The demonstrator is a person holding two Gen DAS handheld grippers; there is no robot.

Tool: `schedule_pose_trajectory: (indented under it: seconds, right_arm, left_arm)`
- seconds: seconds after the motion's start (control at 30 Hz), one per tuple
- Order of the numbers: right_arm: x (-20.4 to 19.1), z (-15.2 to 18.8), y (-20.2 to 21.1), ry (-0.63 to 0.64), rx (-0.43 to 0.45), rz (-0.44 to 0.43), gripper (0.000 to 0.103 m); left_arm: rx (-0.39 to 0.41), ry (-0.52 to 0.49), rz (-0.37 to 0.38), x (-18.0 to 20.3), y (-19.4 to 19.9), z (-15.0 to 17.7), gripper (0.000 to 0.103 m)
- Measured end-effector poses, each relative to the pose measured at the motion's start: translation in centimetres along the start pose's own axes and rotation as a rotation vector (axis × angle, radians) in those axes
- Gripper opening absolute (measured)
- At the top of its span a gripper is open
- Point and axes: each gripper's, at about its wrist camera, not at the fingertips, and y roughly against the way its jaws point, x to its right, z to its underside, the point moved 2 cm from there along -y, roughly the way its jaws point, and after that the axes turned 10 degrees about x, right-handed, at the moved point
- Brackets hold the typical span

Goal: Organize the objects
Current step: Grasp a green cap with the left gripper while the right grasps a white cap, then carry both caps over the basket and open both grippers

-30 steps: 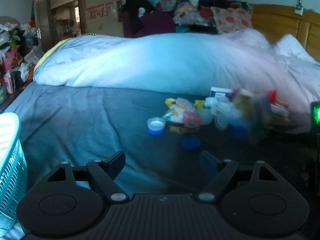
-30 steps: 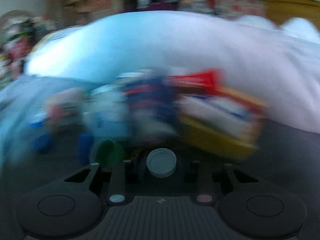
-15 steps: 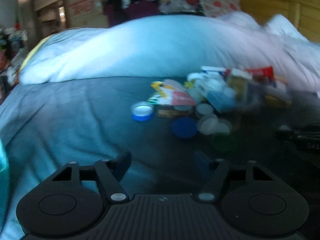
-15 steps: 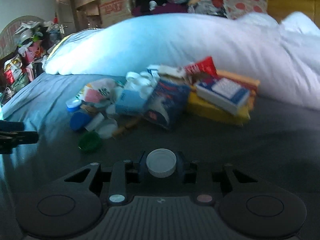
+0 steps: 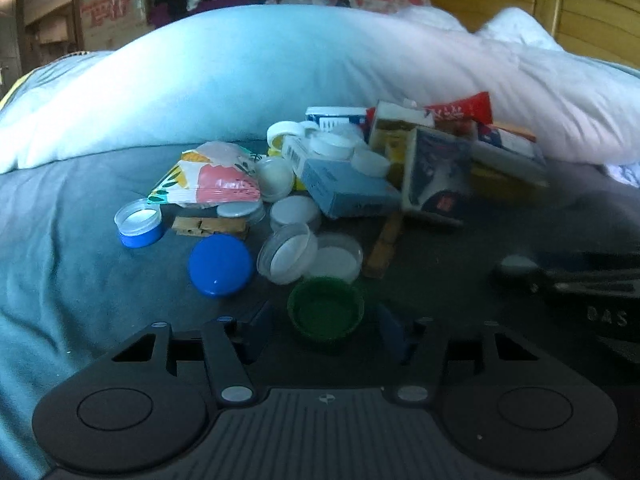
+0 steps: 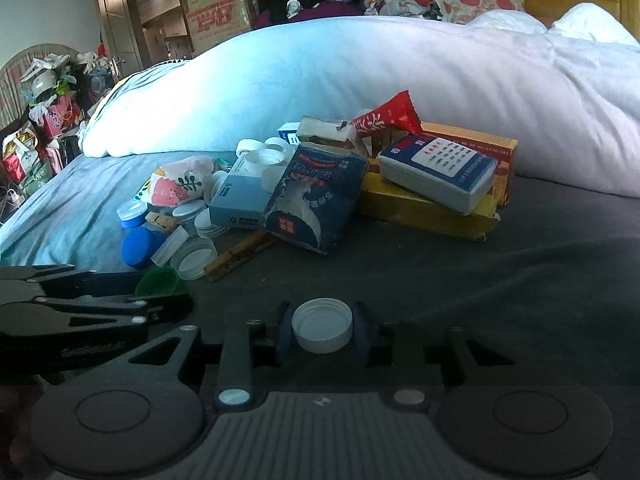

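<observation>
Two grippers work over a heap of small household things on a dark grey bedsheet (image 6: 480,280). The right gripper (image 6: 322,330) has its fingers closed on a white ribbed plastic cap (image 6: 322,330), round and shallow, with its hollow side facing the camera low in the middle of the right wrist view. The left gripper (image 5: 325,322) stands with its fingers spread wide, and a green cap (image 5: 325,312), round with its open side up, lies on the sheet between the two tips; whether the tips touch it cannot be told. Just above the green cap in the left wrist view lie a clear plastic lid (image 5: 287,254) tilted on edge, a flat white lid (image 5: 334,262) and a smooth blue domed cap (image 5: 221,265). A wooden clothespin (image 5: 210,227) lies above the blue cap, and to the left of the pin stands a blue cap with a clear rim (image 5: 138,225). Higher in the frame sit a crinkled floral pouch (image 5: 208,184), a pale blue carton (image 5: 348,192) and a glossy dark blue packet (image 5: 436,176). To the right in the right wrist view, a flat yellow cardboard box (image 6: 424,208) bears a soft white tissue pack (image 6: 436,176), with a red foil wrapper (image 6: 388,118) above it. A puffy white duvet (image 6: 360,76) fills the upper half of both views.
</observation>
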Motion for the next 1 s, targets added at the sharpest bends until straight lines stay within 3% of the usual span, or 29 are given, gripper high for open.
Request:
schedule_pose_trajectory:
  seconds: [0.1, 0.23, 0.43, 0.63, 0.77, 1.0]
  right_arm:
    - [-0.1, -0.2, 0.3, -0.001, 0.014, 0.001, 0.034]
    - [-1.3, -1.4, 1.4, 0.030, 0.055, -0.019, 0.034]
    - [-6.5, -6.0, 3.6, 0.072, 0.141, -0.107, 0.034]
    - [-17.0, -13.4, 6.0, 0.149, 0.256, -0.292, 0.034]
    - [-25.3, -17.1, 7.3, 0.214, 0.279, -0.432, 0.034]
    - [-40.5, -20.5, 7.6, 0.295, 0.190, -0.652, 0.034]
  left_arm:
    - [-0.003, 0.008, -0.024, 0.0, 0.4, -0.3, 0.040]
    - [0.040, 0.009, -0.072, -1.1, 3.7, -1.8, 0.040]
    - [0.141, 0.072, -0.243, -7.4, 12.1, -5.9, 0.040]
    - [0.242, 0.147, -0.478, -16.1, 21.5, -8.8, 0.040]
    - [0.281, 0.206, -0.624, -22.6, 27.8, -9.4, 0.040]
    - [0.210, 0.324, -0.800, -33.1, 34.8, -8.3, 0.040]
